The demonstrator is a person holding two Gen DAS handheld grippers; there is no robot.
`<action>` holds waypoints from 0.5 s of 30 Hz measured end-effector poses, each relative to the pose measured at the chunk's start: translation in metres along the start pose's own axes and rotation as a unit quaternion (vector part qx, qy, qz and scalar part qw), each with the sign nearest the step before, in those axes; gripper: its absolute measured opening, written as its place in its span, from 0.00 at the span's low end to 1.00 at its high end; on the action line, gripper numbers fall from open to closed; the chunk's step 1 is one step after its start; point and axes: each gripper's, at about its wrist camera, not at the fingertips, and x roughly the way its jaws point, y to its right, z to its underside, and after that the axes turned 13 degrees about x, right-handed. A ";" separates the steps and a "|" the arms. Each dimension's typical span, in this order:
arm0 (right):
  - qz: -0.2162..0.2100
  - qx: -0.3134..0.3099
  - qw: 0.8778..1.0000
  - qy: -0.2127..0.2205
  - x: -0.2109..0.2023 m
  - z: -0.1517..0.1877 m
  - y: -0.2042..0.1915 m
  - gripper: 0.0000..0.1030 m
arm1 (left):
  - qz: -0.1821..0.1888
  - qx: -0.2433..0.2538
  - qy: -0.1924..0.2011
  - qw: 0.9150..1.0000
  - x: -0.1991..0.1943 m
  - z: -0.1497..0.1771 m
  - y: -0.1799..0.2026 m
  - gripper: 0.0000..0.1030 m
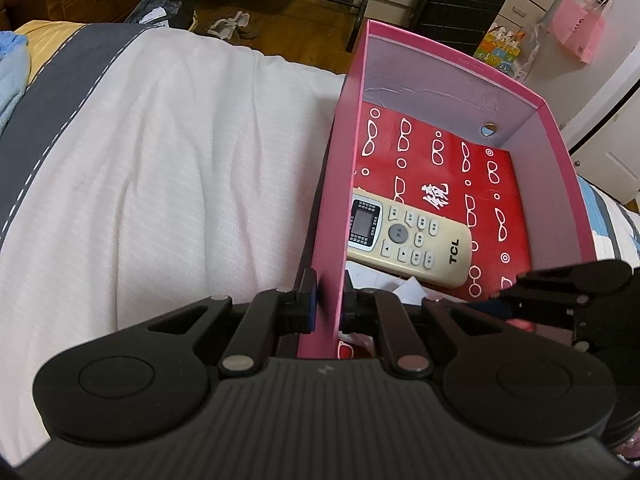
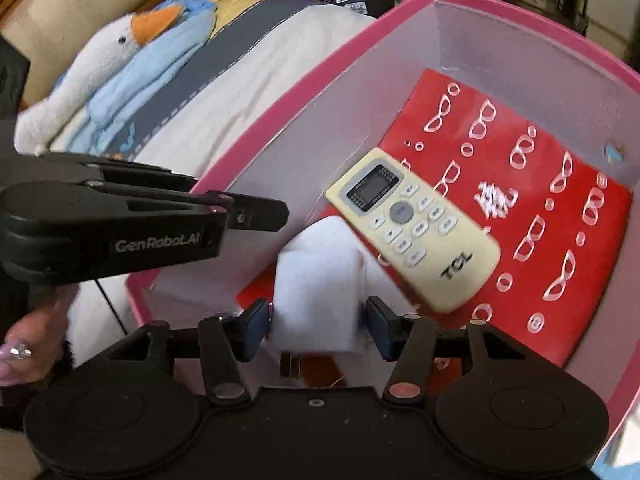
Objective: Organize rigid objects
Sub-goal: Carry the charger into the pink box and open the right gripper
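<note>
A pink box [image 1: 536, 100] with pale inner walls sits on a bed under a white blanket [image 1: 160, 160], and everything here is placed in relation to that box. On the box floor lies a red sheet [image 2: 560, 240] printed with white eyeglass outlines, small rings and a white Chinese character near its middle. On top of the red sheet rests a cream remote control [image 2: 412, 228], face up, with a small dark screen, a round grey button and rows of pale keys; black letters at one end read "TCL". Its long axis runs slantwise across the box floor, screen end toward the box's left wall and the "TCL" end toward the near right part. A small round metal fitting [image 1: 489, 129] shows on the far wall. The left gripper [image 1: 328, 300] is clamped on the box's left wall, one blue pad outside and one inside. Seen from the right wrist camera, its black arm carries the words "GenRobot.AI". The right gripper [image 2: 316, 320] is inside the box at its near end, with a white block [image 2: 316, 292] between its blue pads; the block is blurred, narrow gaps show at both sides, so I cannot tell whether it is gripped. Outside the box, beyond its left wall, a white plush goose [image 2: 92, 80] with an orange beak lies on a blue cloth [image 2: 132, 80].
</note>
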 end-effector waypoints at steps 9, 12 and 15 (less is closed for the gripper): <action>-0.039 0.152 0.988 -0.001 -0.002 -0.003 0.024 0.56 | -0.004 0.000 0.000 1.000 0.000 0.001 0.000 0.08; -0.066 0.170 0.983 -0.016 -0.003 -0.003 0.034 0.56 | -0.002 -0.002 0.000 1.000 0.001 0.001 0.000 0.08; -0.105 0.157 0.982 -0.033 -0.010 0.003 0.036 0.52 | -0.002 0.002 -0.001 1.000 0.001 0.001 0.000 0.08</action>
